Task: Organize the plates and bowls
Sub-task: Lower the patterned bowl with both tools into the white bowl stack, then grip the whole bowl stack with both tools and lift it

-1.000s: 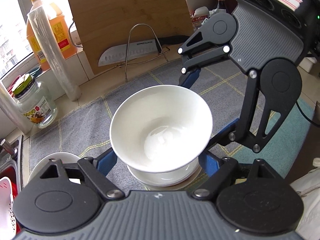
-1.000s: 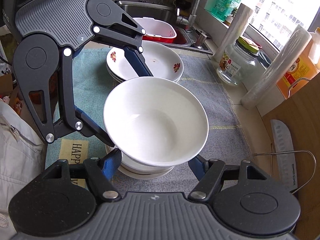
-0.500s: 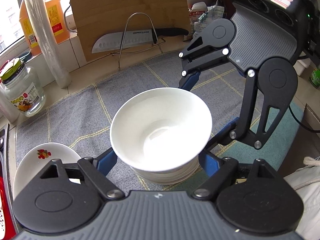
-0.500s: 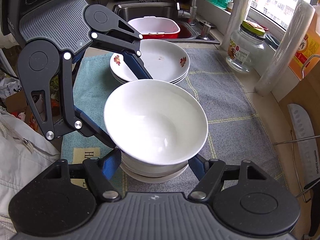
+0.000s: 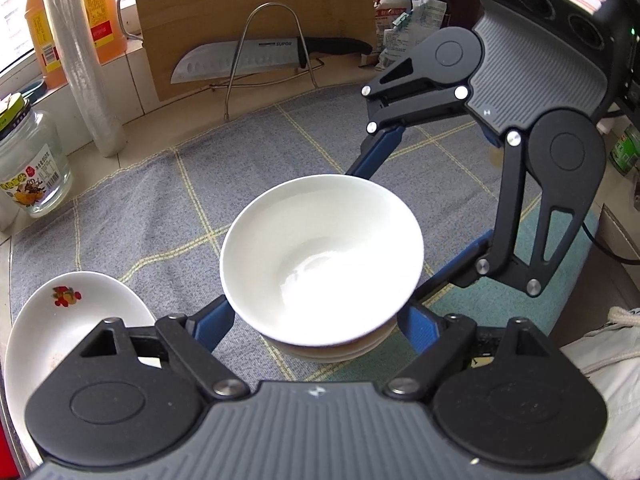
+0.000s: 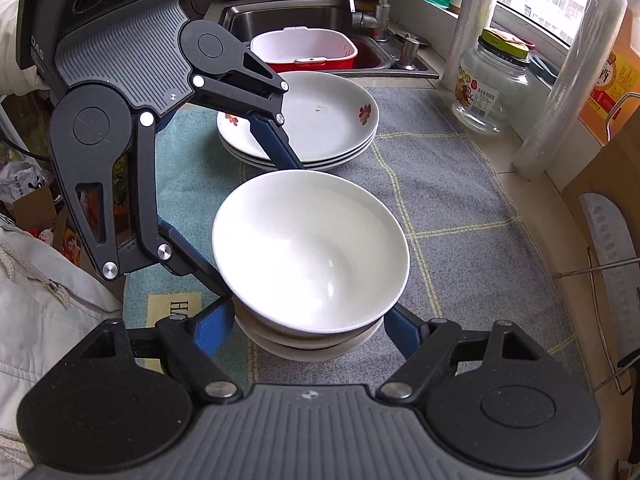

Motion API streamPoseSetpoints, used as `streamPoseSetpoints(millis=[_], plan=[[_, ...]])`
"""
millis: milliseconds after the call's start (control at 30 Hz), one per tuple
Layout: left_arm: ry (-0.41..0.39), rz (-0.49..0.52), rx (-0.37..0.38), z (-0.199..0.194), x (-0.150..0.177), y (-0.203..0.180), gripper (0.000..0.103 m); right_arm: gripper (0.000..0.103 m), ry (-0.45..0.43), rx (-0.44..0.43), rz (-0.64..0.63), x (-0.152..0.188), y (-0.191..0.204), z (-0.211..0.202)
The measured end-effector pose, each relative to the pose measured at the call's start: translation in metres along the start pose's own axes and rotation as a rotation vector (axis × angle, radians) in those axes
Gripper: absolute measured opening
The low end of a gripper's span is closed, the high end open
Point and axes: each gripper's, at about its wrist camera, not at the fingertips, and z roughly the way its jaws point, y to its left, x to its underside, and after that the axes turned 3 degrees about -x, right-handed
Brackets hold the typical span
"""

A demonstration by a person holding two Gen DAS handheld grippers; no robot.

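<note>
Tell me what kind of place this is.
Most likely a home kitchen counter: a steel sink with a tap, a knife by a wooden cutting board, and stacked plates on a cloth.

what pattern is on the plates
White with small red flower prints on the plates; clearest in the right wrist view.

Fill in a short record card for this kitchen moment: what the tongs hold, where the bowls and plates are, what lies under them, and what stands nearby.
held item: white bowl, gripped from opposite sides by left tongs and right tongs
beneath it: bowl stack, top bowl nested in or just above it; contact unclear
plates: plate stack, flower-printed, between bowls and sink
surface: grey checked mat
nearby: glass jar, knife on wire rack against cutting board
</note>
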Motion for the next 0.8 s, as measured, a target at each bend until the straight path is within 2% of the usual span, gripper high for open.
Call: streamPoseSetpoints(millis=[100,133,233,600,800], plan=[[-0.006,0.013,-0.008,-0.001,0.001,-0.001,0.091,0.089,-0.011,-0.010,0.018,0.002,-0.001,-0.001],[-0.013,0.020,-0.016,-0.002,0.000,-0.002,0.095,0.092,-0.016,-0.011,0.021,0.002,0.000,-0.002],[-0.032,0.031,-0.019,-0.007,0.000,-0.002,0.097,0.102,-0.024,0.003,0.007,0.004,0.006,-0.002],[-0.068,0.101,-0.089,-0.011,0.024,-0.013,0.099,0.103,-0.030,0.134,-0.016,0.025,0.021,0.003],[-0.036,0.094,-0.086,0.006,0.040,-0.016,0.099,0.103,-0.030,0.155,0.015,0.036,0.026,0.015]])
